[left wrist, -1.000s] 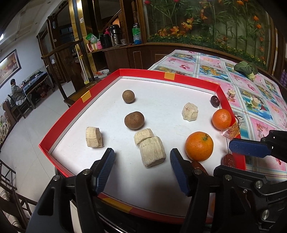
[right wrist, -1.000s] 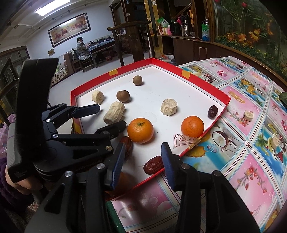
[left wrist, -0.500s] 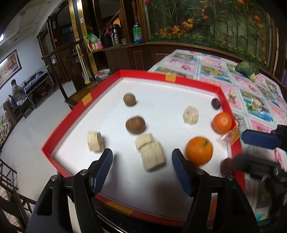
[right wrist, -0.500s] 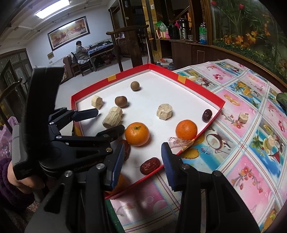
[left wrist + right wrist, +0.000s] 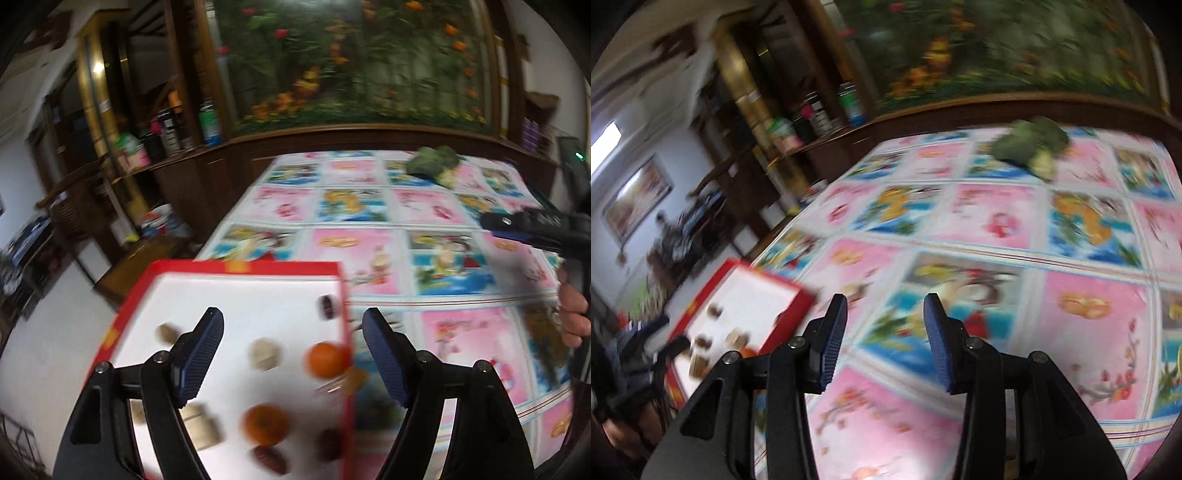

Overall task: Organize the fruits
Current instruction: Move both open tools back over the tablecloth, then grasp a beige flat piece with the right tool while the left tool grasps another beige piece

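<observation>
A shallow red-rimmed tray with a white floor (image 5: 236,266) is lying at the near left corner of the surface, which is wearing a pink-and-blue pictured plastic cloth (image 5: 369,206). Sitting blurred inside the tray: a round orange (image 5: 328,360) touching the right rim, a second orange (image 5: 266,424) nearer the camera, a pale ribbed cylindrical chunk (image 5: 263,353) just left of the first orange, a cluster of similar pale chunks (image 5: 201,424) lower left, a small brown round fruit (image 5: 168,332) half hidden behind a finger, a dark date (image 5: 327,306) by the far right rim, and two more dark red dates (image 5: 269,458) at the near edge. The left gripper (image 5: 293,356) is hovering above the tray, its jaws opening wide and gripping nothing. The right gripper (image 5: 884,341) is hanging over bare cloth well right of the tray, jaws partly apart and empty. A green leafy bundle (image 5: 1030,142) is lying at the far side.
</observation>
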A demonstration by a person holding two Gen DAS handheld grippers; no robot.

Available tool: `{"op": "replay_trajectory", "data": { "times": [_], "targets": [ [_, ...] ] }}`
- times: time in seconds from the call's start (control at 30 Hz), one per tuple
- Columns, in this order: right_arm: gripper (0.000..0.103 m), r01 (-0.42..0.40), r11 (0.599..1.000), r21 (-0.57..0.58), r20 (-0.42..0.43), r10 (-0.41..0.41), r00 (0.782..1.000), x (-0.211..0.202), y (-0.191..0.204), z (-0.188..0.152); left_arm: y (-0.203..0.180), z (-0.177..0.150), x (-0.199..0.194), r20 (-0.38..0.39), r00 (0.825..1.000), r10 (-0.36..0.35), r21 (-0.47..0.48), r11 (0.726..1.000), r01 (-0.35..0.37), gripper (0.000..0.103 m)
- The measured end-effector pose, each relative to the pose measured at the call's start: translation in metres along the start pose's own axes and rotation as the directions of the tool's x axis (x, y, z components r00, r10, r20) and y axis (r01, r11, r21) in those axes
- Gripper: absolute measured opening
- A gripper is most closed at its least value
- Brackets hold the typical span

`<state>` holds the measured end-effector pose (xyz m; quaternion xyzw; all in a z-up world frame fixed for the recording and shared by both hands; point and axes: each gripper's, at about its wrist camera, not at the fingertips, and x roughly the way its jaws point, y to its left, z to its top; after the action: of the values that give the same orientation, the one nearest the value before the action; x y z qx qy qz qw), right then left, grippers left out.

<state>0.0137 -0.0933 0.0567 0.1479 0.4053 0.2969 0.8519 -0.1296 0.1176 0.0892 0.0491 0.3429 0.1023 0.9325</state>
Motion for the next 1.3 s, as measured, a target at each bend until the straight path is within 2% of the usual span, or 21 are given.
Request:
{"op": "replay_trajectory", "data": {
  "times": [0.07, 0.23, 0.33, 0.43, 0.6, 0.77, 0.8, 0.93, 1.03, 1.13, 1.3],
  "targets": [
    [0.045, -0.012, 0.997, 0.073, -0.004, 0.013, 1.0, 0.004, -0.014, 0.003, -0.013, 0.004, 0.007, -0.009, 1.0, -0.021, 0.022, 1.0, 0.021, 0.077],
    [0.045, 0.023, 0.996, 0.083, -0.034, -0.02, 0.999, 0.019, -0.014, 0.004, -0.029, 0.016, 0.03, -0.05, 0.998, -0.049, 0.048, 0.998, 0.051, 0.077],
    [0.045, 0.026, 0.999, 0.039, -0.056, -0.024, 0.998, 0.029, -0.004, 0.001, -0.031, 0.023, 0.046, -0.071, 0.997, -0.021, 0.074, 0.997, 0.026, 0.077],
    [0.045, 0.057, 0.998, -0.035, -0.09, -0.06, 0.994, 0.045, 0.011, -0.005, -0.033, 0.027, 0.062, -0.107, 0.994, -0.004, 0.106, 0.994, 0.016, 0.077],
    [0.045, 0.16, 0.983, -0.091, -0.117, -0.171, 0.978, 0.065, 0.017, -0.011, -0.039, 0.031, 0.08, -0.157, 0.988, -0.004, 0.124, 0.992, 0.024, 0.077],
    [0.044, 0.212, 0.969, -0.123, -0.141, -0.229, 0.963, 0.072, 0.015, -0.012, -0.052, 0.039, 0.098, -0.198, 0.98, -0.006, 0.142, 0.989, 0.035, 0.077],
    [0.043, 0.219, 0.967, -0.127, -0.14, -0.236, 0.962, 0.072, 0.016, -0.012, -0.054, 0.042, 0.103, -0.207, 0.978, -0.008, 0.142, 0.989, 0.038, 0.077],
    [0.027, 0.282, 0.938, -0.202, -0.134, -0.312, 0.941, 0.076, 0.021, -0.014, -0.063, 0.055, 0.124, -0.247, 0.969, -0.009, 0.14, 0.989, 0.045, 0.077],
    [0.025, 0.28, 0.935, -0.22, -0.133, -0.313, 0.94, 0.075, 0.02, -0.015, -0.069, 0.059, 0.139, -0.274, 0.962, 0.009, 0.149, 0.988, 0.033, 0.077],
    [0.025, 0.267, 0.946, -0.186, -0.144, -0.295, 0.944, 0.071, 0.014, -0.012, -0.076, 0.06, 0.15, -0.306, 0.952, -0.014, 0.144, 0.988, 0.061, 0.077],
    [0.025, 0.246, 0.969, -0.036, -0.133, -0.249, 0.959, 0.053, -0.011, 0.004, -0.078, 0.06, 0.165, -0.342, 0.939, -0.029, 0.096, 0.993, 0.065, 0.077]
  ]
}}
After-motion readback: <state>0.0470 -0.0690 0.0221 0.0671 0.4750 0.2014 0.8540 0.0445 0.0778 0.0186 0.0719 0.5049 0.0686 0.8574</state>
